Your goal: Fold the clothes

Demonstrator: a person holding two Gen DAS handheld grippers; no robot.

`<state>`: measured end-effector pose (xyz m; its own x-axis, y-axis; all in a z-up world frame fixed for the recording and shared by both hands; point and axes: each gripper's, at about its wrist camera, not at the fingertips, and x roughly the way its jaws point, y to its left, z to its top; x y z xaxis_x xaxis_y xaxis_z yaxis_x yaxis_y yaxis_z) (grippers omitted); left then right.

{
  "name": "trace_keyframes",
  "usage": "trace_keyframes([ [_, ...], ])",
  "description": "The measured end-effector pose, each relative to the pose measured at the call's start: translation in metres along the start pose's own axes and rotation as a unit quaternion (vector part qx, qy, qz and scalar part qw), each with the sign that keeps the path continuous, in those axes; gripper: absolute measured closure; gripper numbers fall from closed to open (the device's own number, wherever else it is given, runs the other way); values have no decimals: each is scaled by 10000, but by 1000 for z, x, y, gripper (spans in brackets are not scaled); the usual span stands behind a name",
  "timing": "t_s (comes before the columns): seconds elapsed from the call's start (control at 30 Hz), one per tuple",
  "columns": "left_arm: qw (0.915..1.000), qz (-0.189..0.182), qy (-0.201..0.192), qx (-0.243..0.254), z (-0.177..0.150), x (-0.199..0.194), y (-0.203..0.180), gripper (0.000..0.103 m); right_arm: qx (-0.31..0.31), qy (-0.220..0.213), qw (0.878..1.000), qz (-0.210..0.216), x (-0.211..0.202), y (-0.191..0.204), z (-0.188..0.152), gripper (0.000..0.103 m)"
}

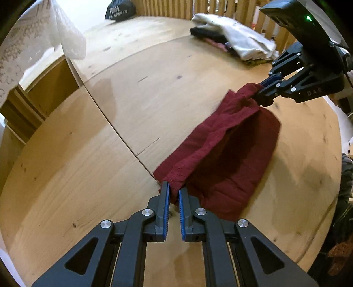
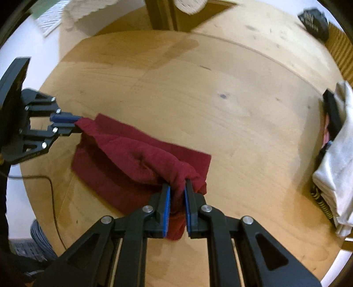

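A dark red garment lies partly folded on the round wooden table, with its upper layer lifted between the two grippers. My left gripper is shut on one corner of the garment near the table's seam. My right gripper is shut on the opposite corner of the red garment, with cloth bunched between its blue pads. The right gripper also shows in the left wrist view, and the left gripper shows in the right wrist view. The lower layer rests flat on the wood.
A pile of folded clothes, white on top, sits at the far edge of the table and shows in the right wrist view. A black bag lies at the far edge. A wooden slat railing stands behind. A cable hangs by the table's edge.
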<state>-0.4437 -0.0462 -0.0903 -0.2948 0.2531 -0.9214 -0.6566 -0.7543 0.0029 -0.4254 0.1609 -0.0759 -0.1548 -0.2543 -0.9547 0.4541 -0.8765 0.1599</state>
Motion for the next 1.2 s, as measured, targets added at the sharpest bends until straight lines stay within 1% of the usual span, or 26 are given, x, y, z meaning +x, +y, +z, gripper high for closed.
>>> trace_keyframes([
  [0.03, 10000, -21, 12, -65, 2, 3, 3, 95, 99, 76, 9999, 64, 4, -5, 4, 87],
  [0.1, 9998, -88, 18, -195, 6, 7, 9, 92, 397, 144, 9988, 265, 6, -16, 9, 85],
  [0.13, 9996, -153, -1, -257, 8, 6, 12, 90, 540, 160, 9978, 359, 5, -22, 11, 75],
  [0.17, 9995, -137, -20, -296, 9, 5, 15, 90, 668, 137, 9967, 442, 1, -27, 11, 63],
  [0.2, 9995, -70, -41, -300, 10, 2, 17, 90, 780, 84, 9956, 512, -5, -33, 11, 61],
  [0.3, 9992, 182, -104, -330, 11, -9, 23, 88, 1000, -178, 9928, 641, -27, -46, 5, 60],
  [0.33, 9987, 346, -149, -337, 10, -14, 24, 88, 1064, -286, 9922, 582, -35, -49, 2, 60],
  [0.37, 9980, 490, -232, -329, 8, -22, 24, 90, 1114, -497, 9919, 359, -46, -50, -3, 60],
  [0.4, 9972, 586, -328, -315, 6, -31, 22, 90, 1099, -698, 9912, 237, -55, -48, -8, 60],
  [0.47, 9965, 618, -518, -234, 0, -46, 10, 90, 795, -1027, 9906, 421, -67, -32, -19, 61],
  [0.5, 9966, 522, -612, -153, -4, -51, -2, 90, 599, -1087, 9909, 515, -67, -22, -23, 61],
  [0.53, 9969, 423, -659, -77, -6, -51, -11, 89, 386, -1117, 9917, 505, -63, -11, -26, 61],
  [0.57, 9973, 326, -650, 12, -7, -48, -21, 89, 178, -1090, 9931, 385, -54, 1, -28, 61],
  [0.63, 9983, 124, -515, 253, -10, -35, -44, 87, -200, -998, 9947, 167, -35, 22, -33, 61],
  [0.67, 9983, 95, -444, 369, -12, -27, -52, 87, -293, -860, 9958, 110, -22, 29, -35, 61],
  [0.7, 9982, 137, -339, 469, -13, -18, -59, 87, -391, -720, 9966, -8, -10, 35, -38, 61],
  [0.73, 9980, 218, -221, 550, -15, -7, -64, 87, -501, -574, 9968, -251, 2, 39, -42, 61],
  [0.8, 9978, 389, 59, 535, -22, 13, -64, 87, -688, -356, 9948, -667, 21, 46, -52, 61],
  [0.87, 9983, 379, 116, 431, -30, 16, -60, 86, -713, -472, 9939, -702, 24, 46, -62, 61],
  [0.93, 9983, 403, 123, 399, -38, 13, -58, 86, -732, -306, 9949, -627, 22, 45, -66, 61],
  [0.97, 9978, 465, 80, 464, -39, 7, -60, 86, -714, -207, 9955, -580, 20, 44, -66, 61],
  [1.0, 9981, 408, -16, 471, -37, -1, -61, 86, -651, -184, 9964, -519, 14, 43, -63, 61],
  [1.07, 9987, 186, -241, 400, -29, -13, -62, 85, -576, -572, 9958, -421, -4, 42, -55, 61],
  [1.13, 9975, 246, -475, 456, -16, -19, -65, 84, -496, -963, 9935, -362, -19, 42, -46, 61],
  [1.17, 9972, 267, -516, 473, -10, -17, -66, 84, -452, -1113, 9919, -407, -21, 41, -39, 61],
  [1.2, 9973, 244, -526, 455, -6, -13, -65, 84, -421, -1147, 9917, -399, -19, 41, -33, 61],
])
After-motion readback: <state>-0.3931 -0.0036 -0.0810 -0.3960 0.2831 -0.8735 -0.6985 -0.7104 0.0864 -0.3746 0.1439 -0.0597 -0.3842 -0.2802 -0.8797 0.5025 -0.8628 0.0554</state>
